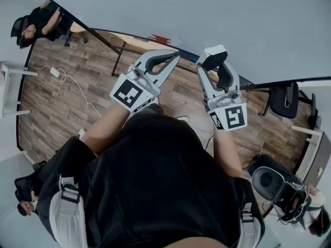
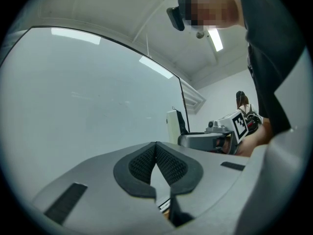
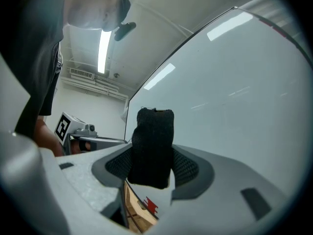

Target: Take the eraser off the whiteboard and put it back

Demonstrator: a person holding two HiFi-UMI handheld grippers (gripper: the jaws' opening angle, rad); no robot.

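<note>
We stand facing the whiteboard (image 1: 207, 9), a pair of tongs in each hand, both held out level towards its pale, unmarked surface. The right tongs (image 3: 151, 155) are clamped on the eraser (image 3: 154, 131). Its black felt block stands upright between the two ribbed pads and rises well above them. From the left gripper view, the same eraser shows a white back facing away from the board. It is close in front of the whiteboard, but we cannot tell whether the felt touches it. The left tongs (image 2: 155, 146) are closed and empty, with their dark pads meeting at the tip, and are held just beside the right pair. From the head view, the two marker cubes sit side by side above our black shirt (image 1: 155, 180). A wooden floor (image 1: 62, 102) lies below, with a white cable (image 1: 77, 87) trailing across it. A seated person (image 1: 36, 25) is at the far left and a black chair (image 1: 284, 99) at the right.
</note>
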